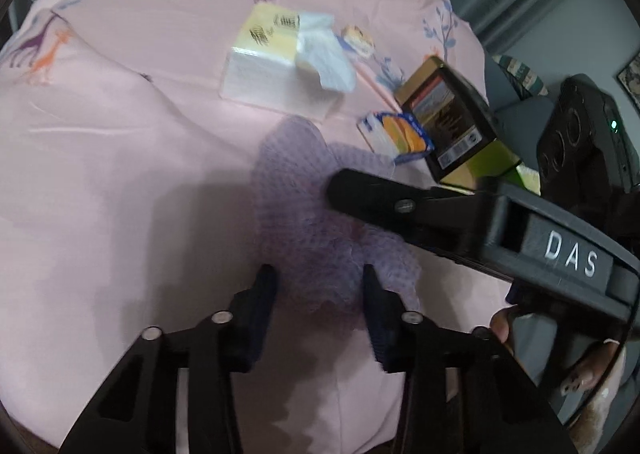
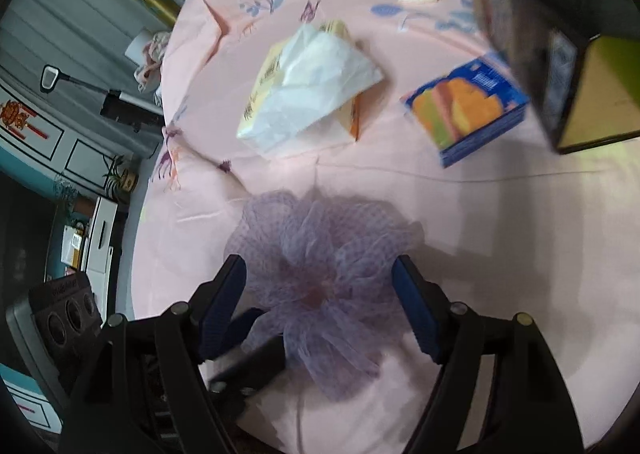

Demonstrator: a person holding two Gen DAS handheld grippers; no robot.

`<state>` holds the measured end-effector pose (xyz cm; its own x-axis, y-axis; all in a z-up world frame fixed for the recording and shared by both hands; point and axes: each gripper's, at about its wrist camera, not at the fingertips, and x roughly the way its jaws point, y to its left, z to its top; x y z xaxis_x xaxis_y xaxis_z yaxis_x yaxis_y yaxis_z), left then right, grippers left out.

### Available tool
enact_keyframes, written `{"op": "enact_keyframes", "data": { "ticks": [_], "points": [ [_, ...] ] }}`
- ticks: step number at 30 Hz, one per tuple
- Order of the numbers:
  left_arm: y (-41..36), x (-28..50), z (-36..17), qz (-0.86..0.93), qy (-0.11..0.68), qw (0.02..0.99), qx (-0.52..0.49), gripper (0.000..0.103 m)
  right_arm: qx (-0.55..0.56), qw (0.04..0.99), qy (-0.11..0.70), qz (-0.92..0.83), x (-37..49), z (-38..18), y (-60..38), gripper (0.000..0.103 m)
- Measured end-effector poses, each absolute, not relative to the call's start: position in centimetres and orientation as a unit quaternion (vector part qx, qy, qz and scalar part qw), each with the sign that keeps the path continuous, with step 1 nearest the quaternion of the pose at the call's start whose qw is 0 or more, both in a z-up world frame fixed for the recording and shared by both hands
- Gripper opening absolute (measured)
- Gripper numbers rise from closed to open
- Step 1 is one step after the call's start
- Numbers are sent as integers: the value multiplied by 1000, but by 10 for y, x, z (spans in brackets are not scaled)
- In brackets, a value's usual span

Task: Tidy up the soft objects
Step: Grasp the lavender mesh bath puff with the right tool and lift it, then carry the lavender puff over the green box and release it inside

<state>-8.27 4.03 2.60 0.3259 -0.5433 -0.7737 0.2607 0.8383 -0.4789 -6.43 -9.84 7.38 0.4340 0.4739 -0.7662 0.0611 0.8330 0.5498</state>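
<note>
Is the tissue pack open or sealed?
Open: a white tissue sticks out of the top of the yellow tissue pack, loose and crumpled.

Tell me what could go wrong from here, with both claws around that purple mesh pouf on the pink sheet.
1. Both claws crowd the pouf: the left claw sits just under the right claw, so the fingers could collide.
2. The mesh is loose and frilly; a pinch may catch only an outer ruffle and slip.
3. The left claw's tips look close to the pink sheet and could snag it too.
</note>
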Motion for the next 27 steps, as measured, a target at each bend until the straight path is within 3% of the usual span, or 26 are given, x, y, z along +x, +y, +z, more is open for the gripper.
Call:
{"op": "enact_keyframes", "data": {
  "ticks": [9,18,27],
  "points": [
    [18,-80,38,-274,505,811,-109,26,270,793,522,161,-65,64,-101,30],
    [-30,-87,97,-344,435,830,-59,25,304,838,434,133,-92,122,-163,28],
    [-149,-75,165,-452,364,814,-22,25,322,887,327,38,-118,186,-281,28]
  ]
}}
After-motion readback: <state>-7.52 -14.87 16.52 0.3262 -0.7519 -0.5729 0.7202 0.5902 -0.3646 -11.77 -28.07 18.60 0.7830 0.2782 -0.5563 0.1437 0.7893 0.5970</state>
